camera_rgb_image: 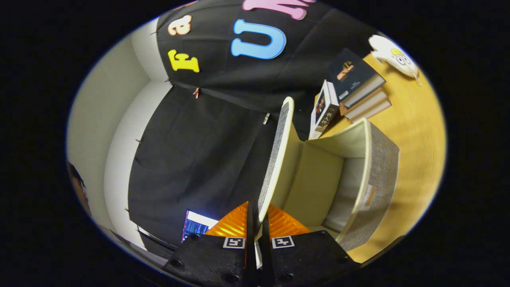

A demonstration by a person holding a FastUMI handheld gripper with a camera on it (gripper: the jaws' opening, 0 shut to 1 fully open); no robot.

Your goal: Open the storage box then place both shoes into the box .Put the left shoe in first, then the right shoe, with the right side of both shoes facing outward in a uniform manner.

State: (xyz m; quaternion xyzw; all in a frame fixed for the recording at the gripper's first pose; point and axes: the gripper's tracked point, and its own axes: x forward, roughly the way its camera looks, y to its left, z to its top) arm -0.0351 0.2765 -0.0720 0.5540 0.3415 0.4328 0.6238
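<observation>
The gripper [257, 223] has its two fingers drawn together on the free edge of the storage box's lid [275, 155], one finger on each face, so the lid is pinched between them. From that pinch the lid's long axis runs straight ahead, away from the fingers, standing raised off the storage box [370, 171]. The box lies just to one side of the lid, its pale interior exposed and apparently holding nothing. It rests on the wooden table [414, 127]. The coming move likely turns on swinging the lid farther from the box mouth, about the hinge side. Beyond the box sit stacked books [356, 85], and past them a white plush toy [392, 56].
</observation>
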